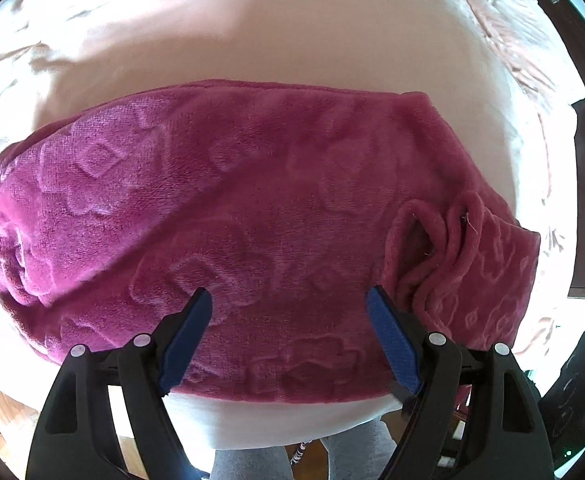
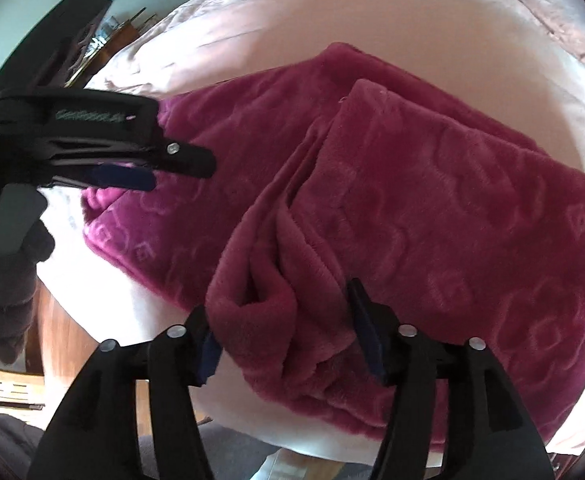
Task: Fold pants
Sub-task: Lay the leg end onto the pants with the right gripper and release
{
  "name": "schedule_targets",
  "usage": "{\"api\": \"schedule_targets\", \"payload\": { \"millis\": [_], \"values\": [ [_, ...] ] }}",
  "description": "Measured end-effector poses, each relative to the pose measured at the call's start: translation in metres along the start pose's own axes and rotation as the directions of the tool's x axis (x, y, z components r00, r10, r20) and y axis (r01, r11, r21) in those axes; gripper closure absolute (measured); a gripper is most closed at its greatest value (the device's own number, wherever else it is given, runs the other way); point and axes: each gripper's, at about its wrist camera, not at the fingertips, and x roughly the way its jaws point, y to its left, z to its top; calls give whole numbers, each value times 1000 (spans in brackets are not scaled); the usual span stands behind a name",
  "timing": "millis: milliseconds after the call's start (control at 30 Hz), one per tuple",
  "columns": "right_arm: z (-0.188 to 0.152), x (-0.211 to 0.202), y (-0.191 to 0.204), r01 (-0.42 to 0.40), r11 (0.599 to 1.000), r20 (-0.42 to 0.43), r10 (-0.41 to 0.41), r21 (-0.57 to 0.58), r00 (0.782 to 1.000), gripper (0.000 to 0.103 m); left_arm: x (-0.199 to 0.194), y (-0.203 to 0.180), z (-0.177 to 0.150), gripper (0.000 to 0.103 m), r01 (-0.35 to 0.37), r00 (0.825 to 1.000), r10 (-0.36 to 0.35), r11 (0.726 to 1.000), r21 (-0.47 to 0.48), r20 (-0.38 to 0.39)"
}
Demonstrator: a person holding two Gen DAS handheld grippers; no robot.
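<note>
Folded pants [image 1: 252, 208] on bed [image 1: 252, 40]

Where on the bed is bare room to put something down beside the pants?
Bare sheet lies beyond the pants, toward the pillows. Crowded: the near edge, where the left gripper and right gripper stand over the fabric.

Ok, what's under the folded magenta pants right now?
The fleece pants lie on a pale pink bedsheet, showing all around them. Anything beneath the folded layers is covered.
</note>
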Motion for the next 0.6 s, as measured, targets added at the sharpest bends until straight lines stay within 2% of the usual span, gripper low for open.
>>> {"api": "schedule_targets", "payload": {
  "millis": [167, 333, 467, 500, 600],
  "values": [
    [-6, -18, -9, -90, 996, -23, 90, 16, 996, 40, 3, -13, 3, 24, 18, 1000, -18, 1000, 8, -3],
    [-17, -45, -21, -120, 992, -23, 121, 33, 992, 40, 4, -42, 5, 24, 58, 998, -58, 998, 31, 7],
    [-24, -60, -52, -66, 996, -24, 68, 67, 997, 40, 5, -64, 0, 24, 87, 996, -88, 996, 27, 20],
    [-24, -63, -64, -30, 996, -27, 32, 79, 999, 40, 6, -67, -3, 24, 92, 996, -92, 996, 21, 20],
    [-26, -73, -92, 22, 996, -27, -19, 88, 999, 40, 12, -78, -14, 24, 83, 996, -84, 996, 18, 17]
  ]
}}
